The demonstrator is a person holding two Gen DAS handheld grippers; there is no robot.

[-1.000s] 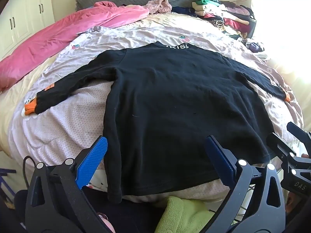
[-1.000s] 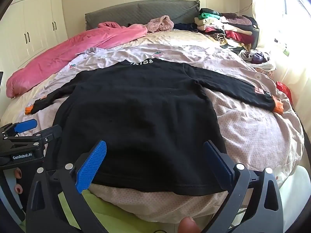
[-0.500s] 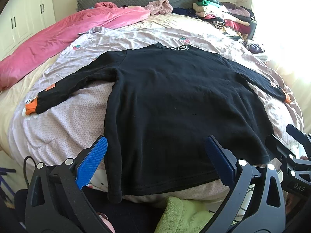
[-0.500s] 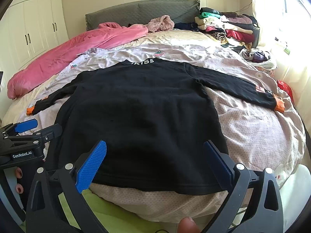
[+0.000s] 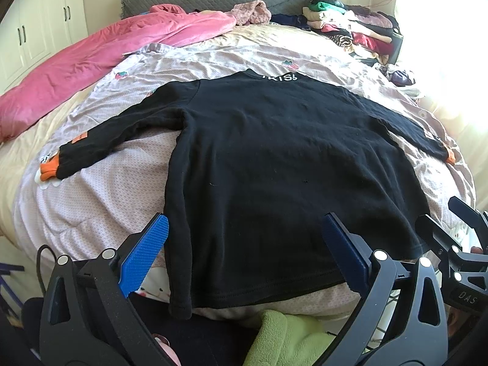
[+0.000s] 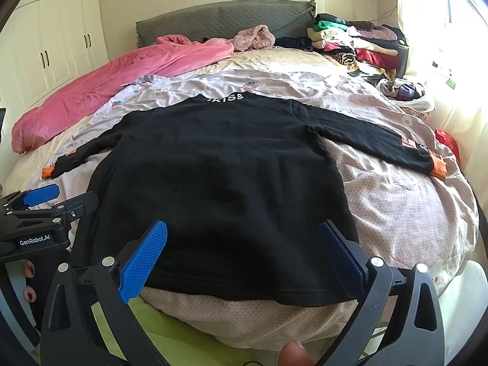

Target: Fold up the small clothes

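A black long-sleeved top (image 5: 274, 158) lies flat on the bed, back up, collar far, hem at the near edge, both sleeves spread out with orange cuffs. It also shows in the right wrist view (image 6: 225, 177). My left gripper (image 5: 244, 238) is open and empty, just above the hem's left half. My right gripper (image 6: 244, 241) is open and empty above the hem's right half. The right gripper also shows at the right edge of the left wrist view (image 5: 451, 225), and the left gripper at the left edge of the right wrist view (image 6: 64, 195).
The bed has a pale pink dotted quilt (image 5: 100, 195). A pink duvet (image 5: 100, 58) lies far left, a stack of folded clothes (image 6: 353, 42) far right, a grey headboard (image 6: 219, 18) behind. A green cloth (image 5: 283, 335) hangs below the bed's near edge.
Both grippers have drifted slightly back and up from the hem; the top looks a little farther. Both stay open. The top has not moved.
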